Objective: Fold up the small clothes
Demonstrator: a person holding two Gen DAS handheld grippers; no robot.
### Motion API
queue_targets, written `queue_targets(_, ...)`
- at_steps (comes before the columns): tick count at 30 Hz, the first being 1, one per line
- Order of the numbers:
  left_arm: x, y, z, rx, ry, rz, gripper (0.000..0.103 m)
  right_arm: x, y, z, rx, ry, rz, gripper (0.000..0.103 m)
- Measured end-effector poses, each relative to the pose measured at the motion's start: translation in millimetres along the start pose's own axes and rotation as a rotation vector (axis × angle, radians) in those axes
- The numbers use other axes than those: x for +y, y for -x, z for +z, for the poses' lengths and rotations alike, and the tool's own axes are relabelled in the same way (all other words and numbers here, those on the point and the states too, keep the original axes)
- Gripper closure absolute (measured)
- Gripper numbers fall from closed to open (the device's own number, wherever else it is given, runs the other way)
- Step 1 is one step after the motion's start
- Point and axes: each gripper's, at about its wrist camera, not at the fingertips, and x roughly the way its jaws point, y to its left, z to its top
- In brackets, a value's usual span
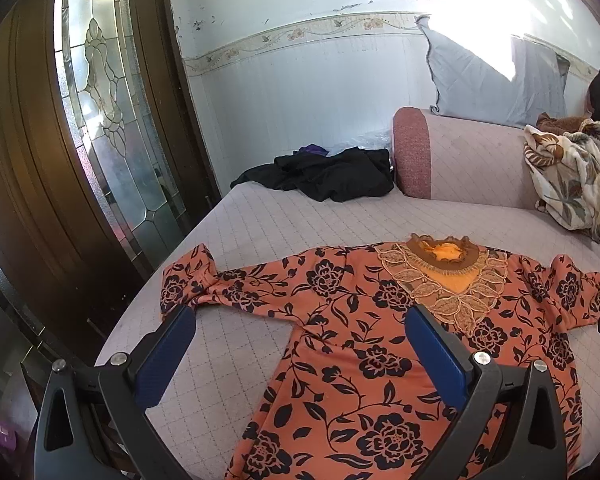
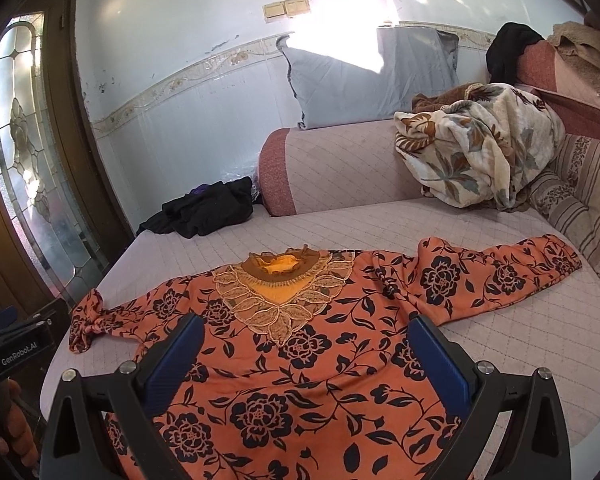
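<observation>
Quilted pink sofa seat [image 1: 284,216] by a pale wall w/ a glass-panel door [image 1: 100,92] on the left: your orange floral top [image 1: 364,344] lies flat on it, front up, neck away from you, both sleeves spread out. Your left gripper [image 1: 300,344] and right gripper [image 2: 306,354] hover over it, jaws wide apart, holding nothing. Farther back: black clothes pile [image 1: 332,172], grey pillow [image 2: 368,76], floral blanket [image 2: 480,148].

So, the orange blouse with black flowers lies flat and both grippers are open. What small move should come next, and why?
Probably lower the left gripper onto the bunched left sleeve of the orange floral blouse and close on its cuff, to fold it across the body. Both the left gripper and the right gripper hang open above the blouse, holding nothing, and both sleeves lie spread outward.
</observation>
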Motion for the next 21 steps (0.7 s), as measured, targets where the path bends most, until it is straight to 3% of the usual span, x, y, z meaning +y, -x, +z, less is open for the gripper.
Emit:
queue_targets(8,-8,-9,-2,0.02,-0.007,-0.023,0.0,-13,-5,2,-0.007,-0.019,-0.018,0.0)
queue_targets(14,-42,-73,-21,0.16,-0.036,-0.104,0.0,-68,-35,9,0.027,-0.133,-0.021,0.0)
queue_targets(18,-80,-139,-48,0.314,-0.086,-0.147,0.0,-176,-83,7,0.079,-0.467,0.023,0.0)
queue_targets(21,-99,-165,-66,0.343,-0.128,-0.138,0.0,-271,-111,-10,0.093,-0.779,0.03,0.001)
